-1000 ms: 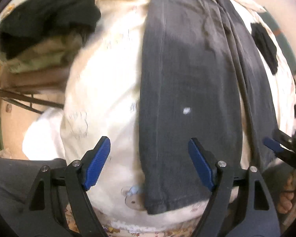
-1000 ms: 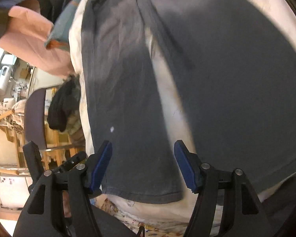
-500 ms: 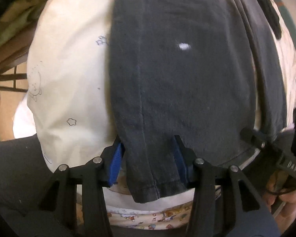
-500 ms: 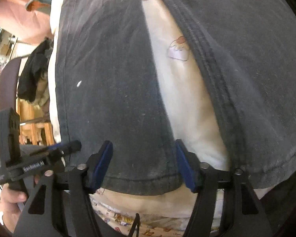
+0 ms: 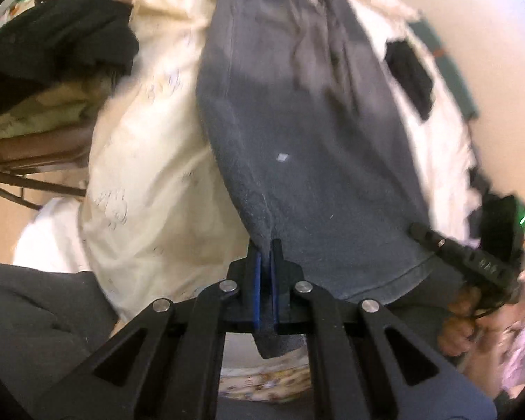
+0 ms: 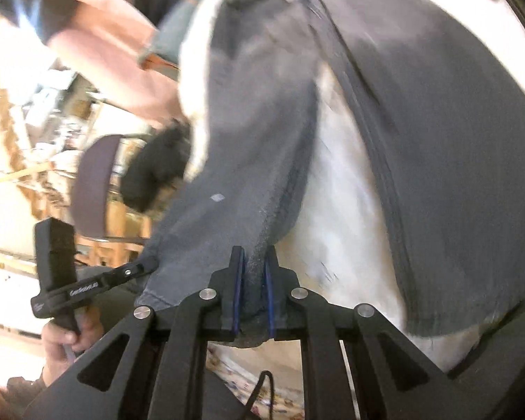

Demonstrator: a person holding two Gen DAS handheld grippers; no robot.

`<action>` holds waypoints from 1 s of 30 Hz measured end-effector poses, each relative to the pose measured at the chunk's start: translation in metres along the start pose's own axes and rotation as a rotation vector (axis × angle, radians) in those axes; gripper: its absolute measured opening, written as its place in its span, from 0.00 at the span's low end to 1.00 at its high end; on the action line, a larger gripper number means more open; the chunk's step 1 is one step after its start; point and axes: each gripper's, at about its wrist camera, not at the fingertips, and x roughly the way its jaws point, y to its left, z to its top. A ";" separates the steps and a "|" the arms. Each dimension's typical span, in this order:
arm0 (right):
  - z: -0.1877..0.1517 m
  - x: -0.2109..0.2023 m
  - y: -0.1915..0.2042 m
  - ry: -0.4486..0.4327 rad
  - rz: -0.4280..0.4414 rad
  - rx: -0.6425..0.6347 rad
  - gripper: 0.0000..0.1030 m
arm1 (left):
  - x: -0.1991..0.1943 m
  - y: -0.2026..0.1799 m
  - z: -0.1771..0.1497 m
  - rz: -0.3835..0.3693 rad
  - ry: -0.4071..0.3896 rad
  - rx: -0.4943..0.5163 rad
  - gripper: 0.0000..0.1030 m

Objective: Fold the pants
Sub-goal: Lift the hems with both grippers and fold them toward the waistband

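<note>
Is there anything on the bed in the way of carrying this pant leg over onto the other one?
Nothing visible. Both the left hand-held gripper and right hand-held gripper grip the pant leg; only bare cream sheet separates it from the other leg.

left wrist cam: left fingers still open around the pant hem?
No. The left gripper is shut on the hem of the grey pants, with fabric pinched between its blue fingers.

We have our left gripper (image 5: 266,262) clamped on the pants (image 5: 315,140) hem, and our right gripper (image 6: 253,269) clamped likewise beside it.
</note>
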 end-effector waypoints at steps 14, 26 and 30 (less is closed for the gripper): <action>0.183 -0.007 0.044 -0.243 0.101 -0.073 0.10 | -0.034 -0.038 0.216 -0.030 -0.306 0.006 0.02; 0.323 0.093 0.055 -0.313 -0.155 -0.283 0.10 | 0.062 -0.026 0.357 0.128 -0.446 0.181 0.03; 0.347 0.131 0.015 -0.280 -0.280 -0.171 0.10 | 0.112 -0.025 0.381 0.164 -0.367 0.236 0.03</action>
